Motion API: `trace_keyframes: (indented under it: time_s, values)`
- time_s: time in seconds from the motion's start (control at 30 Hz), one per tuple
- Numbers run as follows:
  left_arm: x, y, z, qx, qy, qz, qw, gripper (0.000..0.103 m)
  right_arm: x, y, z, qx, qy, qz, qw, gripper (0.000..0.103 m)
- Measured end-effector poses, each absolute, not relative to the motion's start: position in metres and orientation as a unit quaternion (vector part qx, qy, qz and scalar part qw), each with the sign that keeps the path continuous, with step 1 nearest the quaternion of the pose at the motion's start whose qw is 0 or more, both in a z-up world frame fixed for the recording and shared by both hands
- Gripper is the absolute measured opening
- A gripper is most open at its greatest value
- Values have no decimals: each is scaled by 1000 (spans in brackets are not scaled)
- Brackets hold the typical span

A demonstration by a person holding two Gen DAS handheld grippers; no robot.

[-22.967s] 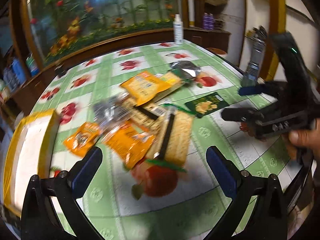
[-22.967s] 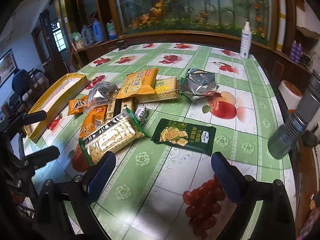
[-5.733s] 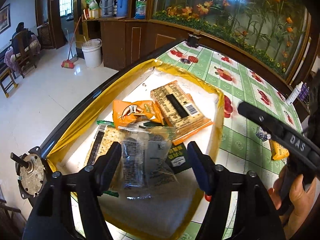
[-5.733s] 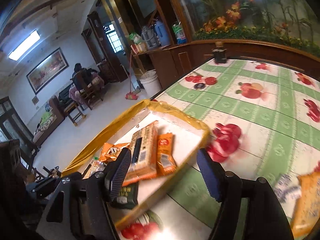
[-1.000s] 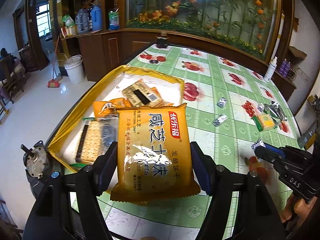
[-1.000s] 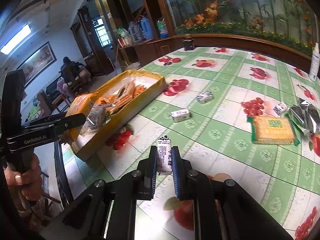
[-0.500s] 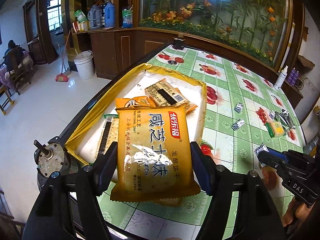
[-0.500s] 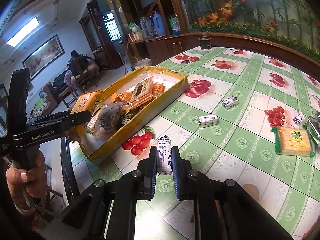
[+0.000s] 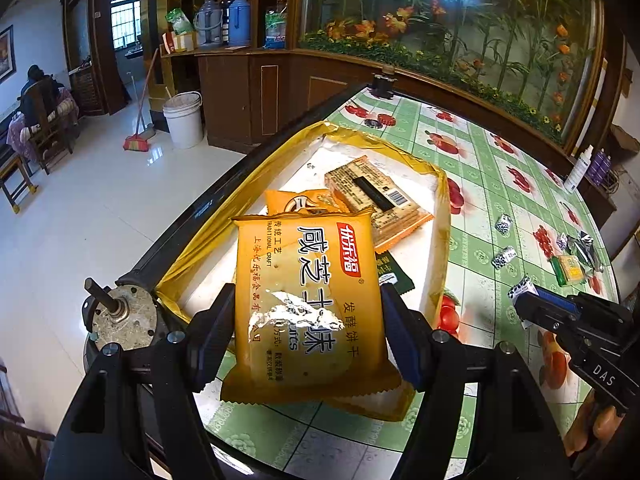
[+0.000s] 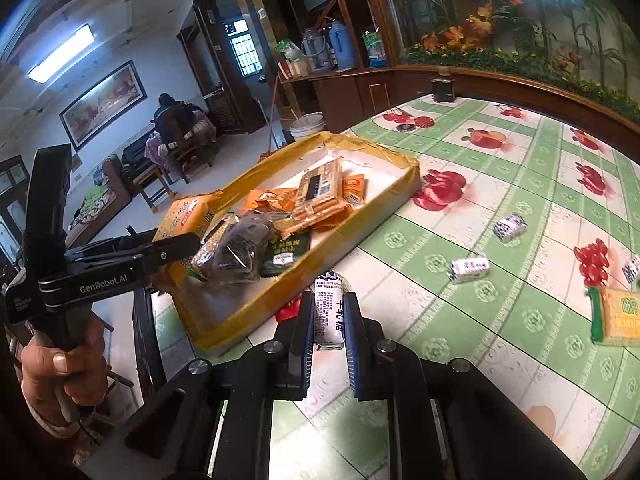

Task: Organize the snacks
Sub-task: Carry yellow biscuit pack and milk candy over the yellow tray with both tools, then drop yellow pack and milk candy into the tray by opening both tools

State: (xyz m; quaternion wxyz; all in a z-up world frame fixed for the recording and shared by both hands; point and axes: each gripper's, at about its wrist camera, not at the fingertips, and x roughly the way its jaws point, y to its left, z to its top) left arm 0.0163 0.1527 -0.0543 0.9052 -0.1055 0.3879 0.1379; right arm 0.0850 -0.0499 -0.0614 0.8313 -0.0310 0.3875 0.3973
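My left gripper (image 9: 308, 320) is shut on a large orange biscuit pack (image 9: 304, 296) and holds it above the near end of the yellow-rimmed tray (image 9: 442, 200). The tray holds a barcode cracker pack (image 9: 376, 196), an orange pouch (image 9: 300, 202) and a dark green pack (image 9: 390, 272). My right gripper (image 10: 328, 320) is shut on a small white candy roll (image 10: 329, 312), just off the tray's near right rim (image 10: 320, 256). The left gripper (image 10: 176, 248) with its pack also shows in the right wrist view.
Loose on the green fruit-print tablecloth lie two small white candies (image 10: 509, 227), (image 10: 468, 267), a yellow-green cracker pack (image 10: 618, 316) and a silver bag (image 9: 584, 248). The table's edge (image 9: 240, 168) runs beside the tray; floor lies beyond. A white bottle (image 9: 580, 168) stands far right.
Both grippers have moved closer to the tray, each still holding its snack. The tray now looms larger in both views.
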Motion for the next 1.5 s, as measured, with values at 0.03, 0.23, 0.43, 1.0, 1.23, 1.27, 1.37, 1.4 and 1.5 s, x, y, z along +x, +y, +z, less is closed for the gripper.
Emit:
trace_keyframes:
  time_s: [0.03, 0.23, 0.43, 1.0, 1.23, 1.27, 1.37, 1.4, 1.5]
  values:
    - [17, 155, -55, -107, 388, 138, 905, 69, 87, -46, -61, -31, 386, 400, 831, 13]
    - [19, 163, -57, -117, 391, 142, 902, 69, 95, -15, -57, -32, 381, 426, 820, 13]
    - [30, 170, -49, -113, 381, 147, 906, 69, 97, 21, -63, -46, 386, 452, 803, 13]
    - [129, 197, -58, -136, 411, 118, 894, 69, 135, 44, -96, -41, 417, 436, 797, 13]
    - [142, 197, -68, -139, 433, 111, 883, 70, 135, 47, -99, -42, 418, 439, 794, 22]
    - [140, 196, -65, -136, 430, 117, 885, 70, 135, 45, -98, -42, 416, 438, 796, 24]
    - [134, 194, -58, -132, 423, 124, 888, 71, 131, 38, -93, -40, 406, 436, 802, 35]
    - [130, 194, -55, -133, 417, 125, 890, 73, 129, 34, -90, -40, 402, 435, 805, 41]
    - [118, 191, -46, -129, 401, 132, 897, 74, 123, 17, -82, -37, 389, 427, 816, 45]
